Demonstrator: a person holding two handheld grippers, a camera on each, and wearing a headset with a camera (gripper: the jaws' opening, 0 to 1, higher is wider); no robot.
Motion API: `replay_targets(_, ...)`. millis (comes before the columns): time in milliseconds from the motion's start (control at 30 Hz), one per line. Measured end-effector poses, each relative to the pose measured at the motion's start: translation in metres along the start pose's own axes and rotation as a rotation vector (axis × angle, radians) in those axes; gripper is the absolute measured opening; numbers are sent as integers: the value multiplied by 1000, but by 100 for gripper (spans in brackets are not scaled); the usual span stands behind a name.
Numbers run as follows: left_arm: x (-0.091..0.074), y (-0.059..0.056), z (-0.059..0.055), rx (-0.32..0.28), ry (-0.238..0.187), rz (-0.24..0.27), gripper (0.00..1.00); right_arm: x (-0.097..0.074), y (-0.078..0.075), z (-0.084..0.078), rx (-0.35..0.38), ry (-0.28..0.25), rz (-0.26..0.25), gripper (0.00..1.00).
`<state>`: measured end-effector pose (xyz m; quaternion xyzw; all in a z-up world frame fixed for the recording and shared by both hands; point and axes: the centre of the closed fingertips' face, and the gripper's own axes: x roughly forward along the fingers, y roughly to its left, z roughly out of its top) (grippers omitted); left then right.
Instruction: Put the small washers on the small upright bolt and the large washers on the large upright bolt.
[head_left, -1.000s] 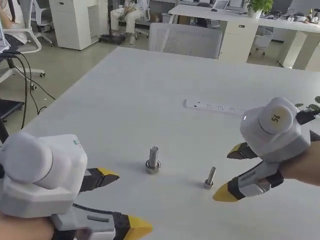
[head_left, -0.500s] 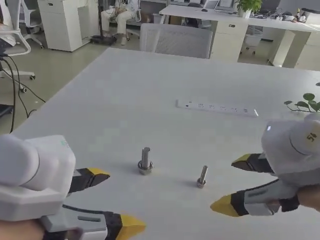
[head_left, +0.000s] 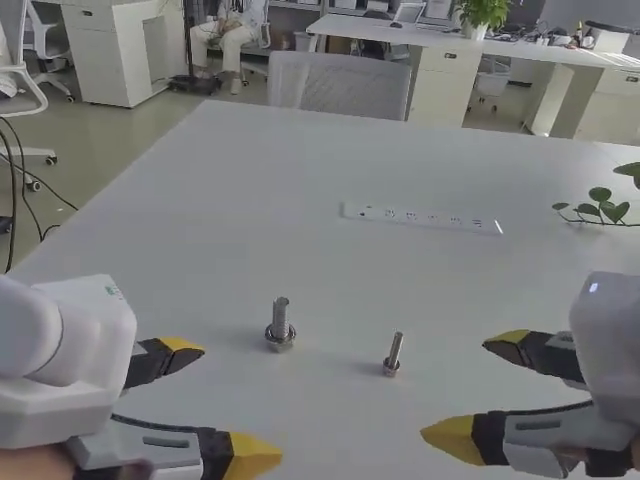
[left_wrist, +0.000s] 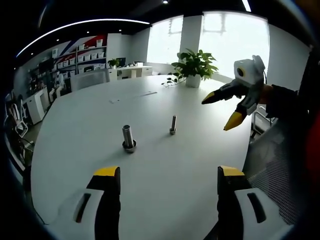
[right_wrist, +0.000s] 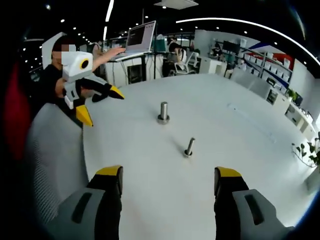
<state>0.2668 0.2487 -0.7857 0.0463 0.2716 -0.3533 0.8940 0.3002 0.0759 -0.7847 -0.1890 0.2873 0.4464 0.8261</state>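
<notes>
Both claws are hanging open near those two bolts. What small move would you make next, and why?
Probably rest both on the table: the left gripper and right gripper are open and empty, and what look like washers already sit at the foot of the large bolt and the small bolt.

**Open office around a white table**

A wide white table (head_left: 300, 180) stretches ahead of the left gripper (head_left: 225, 400) and the right gripper (head_left: 468, 390). Well ahead of them, nearer the right one, a white power strip (head_left: 420, 215) lies on it. Leaves of a plant (head_left: 600, 205) reach in to the right of the strip. Past the table's far edge stands a grey chair (head_left: 335, 85), then white desks (head_left: 430, 35) with a potted plant (head_left: 480, 12). Far ahead and left of the left gripper are white cabinets (head_left: 105, 50), a pale grey-green floor (head_left: 110, 130) and black cables (head_left: 25, 190). The left gripper view shows bright windows (left_wrist: 225, 40) beyond the table. Ceiling strip lights (right_wrist: 109, 11) glow in the right gripper view.
</notes>
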Motion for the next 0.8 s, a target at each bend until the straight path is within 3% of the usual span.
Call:
replay_targets(367,-1,6,-5,-53,10,17,94,3,2,-5,50,-5,-39,93)
replay_targets(800,-1,8,-9,-77,23,19,100,1,3,-5,97,-30,-47,98)
